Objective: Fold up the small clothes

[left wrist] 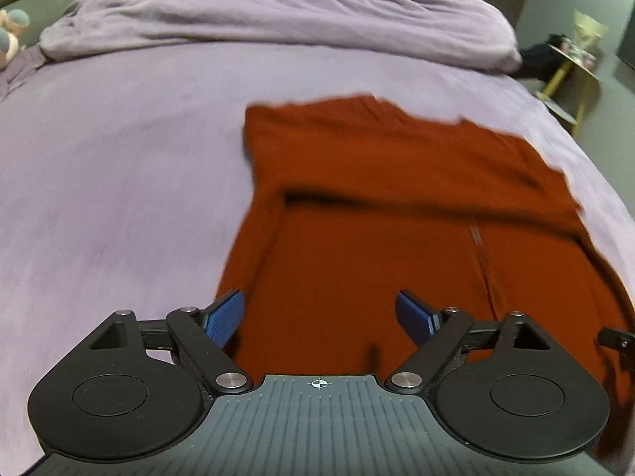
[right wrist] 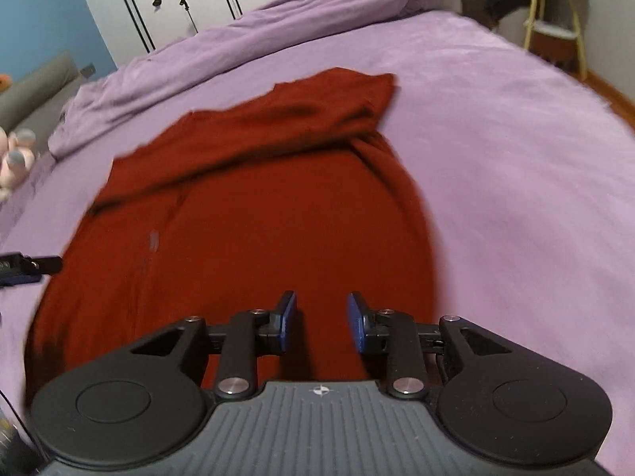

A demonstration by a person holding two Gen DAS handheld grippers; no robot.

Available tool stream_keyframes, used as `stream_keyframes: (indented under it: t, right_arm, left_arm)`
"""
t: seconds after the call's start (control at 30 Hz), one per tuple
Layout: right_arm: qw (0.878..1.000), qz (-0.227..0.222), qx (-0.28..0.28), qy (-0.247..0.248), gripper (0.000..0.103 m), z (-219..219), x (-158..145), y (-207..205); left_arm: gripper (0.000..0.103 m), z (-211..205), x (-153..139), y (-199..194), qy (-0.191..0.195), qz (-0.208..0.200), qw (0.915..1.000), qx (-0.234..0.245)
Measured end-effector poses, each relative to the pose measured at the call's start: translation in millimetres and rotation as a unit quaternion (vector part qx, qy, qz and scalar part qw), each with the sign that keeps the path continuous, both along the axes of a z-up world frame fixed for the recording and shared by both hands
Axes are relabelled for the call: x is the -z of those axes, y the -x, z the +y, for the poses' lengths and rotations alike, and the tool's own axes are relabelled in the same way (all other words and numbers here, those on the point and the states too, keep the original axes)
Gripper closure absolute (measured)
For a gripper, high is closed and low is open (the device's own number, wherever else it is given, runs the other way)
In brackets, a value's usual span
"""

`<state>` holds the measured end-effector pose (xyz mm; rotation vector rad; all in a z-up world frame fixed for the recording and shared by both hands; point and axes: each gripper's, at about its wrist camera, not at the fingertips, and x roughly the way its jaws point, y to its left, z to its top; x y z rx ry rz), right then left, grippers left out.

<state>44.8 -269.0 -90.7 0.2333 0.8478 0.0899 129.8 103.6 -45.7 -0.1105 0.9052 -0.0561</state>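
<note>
A rust-red knit garment (left wrist: 381,214) lies spread on the purple bed, with a fold lying across its far part. It also shows in the right wrist view (right wrist: 254,206). My left gripper (left wrist: 319,309) is open wide and empty, just above the garment's near left edge. My right gripper (right wrist: 321,317) is open, jaws closer together, empty, above the garment's near right part. The other gripper's tip (right wrist: 27,265) shows at the left edge of the right wrist view. Both views are motion-blurred.
A purple sheet (left wrist: 119,182) covers the bed. A bunched purple duvet (left wrist: 278,20) lies along the far side. Soft toys (right wrist: 12,158) sit at the far left. A yellow-legged side table (right wrist: 555,27) stands beyond the bed's far right corner.
</note>
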Motion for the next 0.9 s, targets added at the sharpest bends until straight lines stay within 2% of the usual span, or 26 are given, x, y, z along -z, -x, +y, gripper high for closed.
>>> stream_keyframes:
  t: [0.07, 0.1, 0.2, 0.27, 0.33, 0.37, 0.43, 0.5, 0.6, 0.67, 0.7, 0.77, 0.83, 0.9]
  right_arm:
    - [1.0, 0.002, 0.018, 0.011, 0.075, -12, -3, 36]
    - [1.0, 0.006, 0.025, 0.01, 0.072, -16, -4, 48]
    - [0.997, 0.029, 0.038, 0.052, 0.063, -18, -5, 68]
    - [0.998, 0.029, 0.042, 0.028, 0.062, -24, -8, 74]
    - [0.999, 0.018, 0.049, 0.015, 0.048, -28, -11, 80]
    - [0.999, 0.01, 0.052, 0.014, 0.045, -28, -13, 81]
    - [0.999, 0.003, 0.045, 0.005, 0.043, -29, -14, 80]
    - [0.999, 0.003, 0.043, -0.004, 0.043, -29, -12, 78]
    - [0.998, 0.018, 0.043, -0.034, 0.048, -26, -5, 75]
    - [0.996, 0.032, 0.047, -0.066, 0.056, -29, 0, 74]
    - [0.995, 0.038, 0.048, -0.076, 0.063, -30, 3, 74]
    - [0.994, 0.046, 0.053, -0.084, 0.071, -31, 7, 72]
    - [0.993, 0.057, 0.051, -0.087, 0.084, -31, 10, 70]
    - [0.992, 0.067, 0.052, -0.089, 0.094, -30, 13, 68]
  left_arm:
    - [0.013, 5, 5, 35, -0.005, 0.006, 1.0, -0.001]
    - [0.013, 9, 8, 52, -0.012, 0.011, 0.9998, -0.006]
    - [0.013, 22, 15, 91, -0.012, 0.024, 0.9989, -0.039]
    - [0.013, 34, 19, 108, 0.007, 0.028, 0.9974, -0.065]
    - [0.015, 45, 21, 120, 0.027, 0.03, 0.9948, -0.093]
    - [0.015, 50, 22, 125, 0.036, 0.03, 0.9934, -0.105]
    - [0.019, 56, 23, 129, 0.048, 0.028, 0.9921, -0.113]
    - [0.027, 60, 25, 130, 0.066, 0.039, 0.9905, -0.114]
    - [0.031, 64, 26, 129, 0.097, 0.047, 0.988, -0.11]
    - [0.032, 63, 29, 128, 0.111, 0.055, 0.9869, -0.104]
    - [0.038, 63, 31, 126, 0.113, 0.066, 0.9862, -0.102]
    - [0.044, 59, 36, 124, 0.107, 0.08, 0.9857, -0.103]
    - [0.051, 60, 35, 123, 0.105, 0.083, 0.9862, -0.097]
    - [0.066, 61, 34, 121, 0.101, 0.092, 0.9868, -0.088]
